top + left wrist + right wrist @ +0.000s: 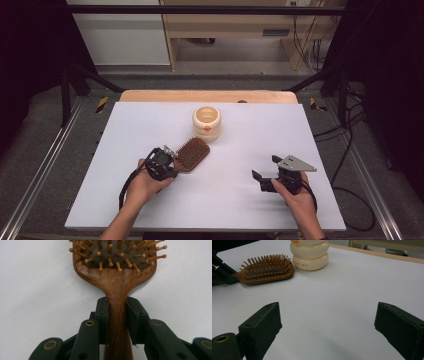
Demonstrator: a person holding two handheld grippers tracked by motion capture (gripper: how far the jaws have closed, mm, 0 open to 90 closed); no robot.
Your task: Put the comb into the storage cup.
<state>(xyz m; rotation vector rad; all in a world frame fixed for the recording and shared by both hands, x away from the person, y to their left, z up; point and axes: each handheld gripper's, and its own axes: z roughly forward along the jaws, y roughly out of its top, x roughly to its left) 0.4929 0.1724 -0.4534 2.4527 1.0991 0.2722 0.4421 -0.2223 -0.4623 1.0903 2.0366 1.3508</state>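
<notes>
The right gripper (266,174) hovered near the table's near right, jaws spread wide. Left of centre, the left gripper (117,315) clamped the wooden hairbrush (191,154) by its smooth handle, long axis running far-right, paddle head and ball-tipped bristles upward. Beyond stood a cream ringed container (206,121) on the white table (280,130).

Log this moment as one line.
left gripper: shut on hairbrush handle | right gripper: open, empty | cream cup: upright beyond brush | white table
</notes>
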